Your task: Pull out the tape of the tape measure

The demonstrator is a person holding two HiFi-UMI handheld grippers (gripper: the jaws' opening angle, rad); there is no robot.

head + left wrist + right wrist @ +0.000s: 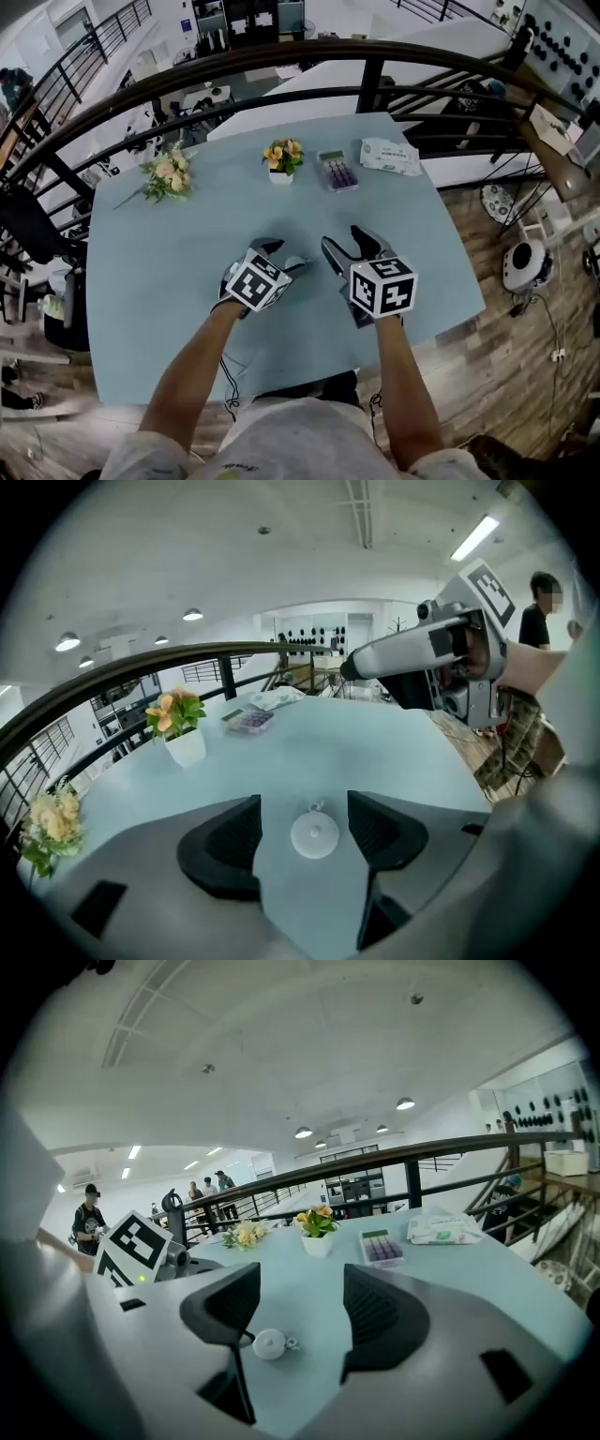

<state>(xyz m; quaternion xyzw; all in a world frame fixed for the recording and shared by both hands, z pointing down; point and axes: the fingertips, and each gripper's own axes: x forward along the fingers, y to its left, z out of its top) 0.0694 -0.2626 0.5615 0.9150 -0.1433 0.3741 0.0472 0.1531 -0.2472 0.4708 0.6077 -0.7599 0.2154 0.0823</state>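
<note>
The tape measure (314, 834) is a small round white case with a little tab at its far side, lying flat on the pale blue table (187, 244). In the left gripper view it lies in the gap between the two black jaws, touching neither. My left gripper (305, 829) is open. In the right gripper view the tape measure (269, 1342) lies just beside the left jaw's tip. My right gripper (300, 1312) is open and holds nothing. From the head view the left gripper (281, 253) and the right gripper (345, 240) hover side by side near the table's front, with the tape measure (298, 264) between them.
At the table's far side stand a small white flower pot (282, 159), a loose bouquet (167, 174), a purple-topped box (337, 172) and a pack of wipes (391, 156). A dark curved railing (375, 89) runs behind the table. People stand far off.
</note>
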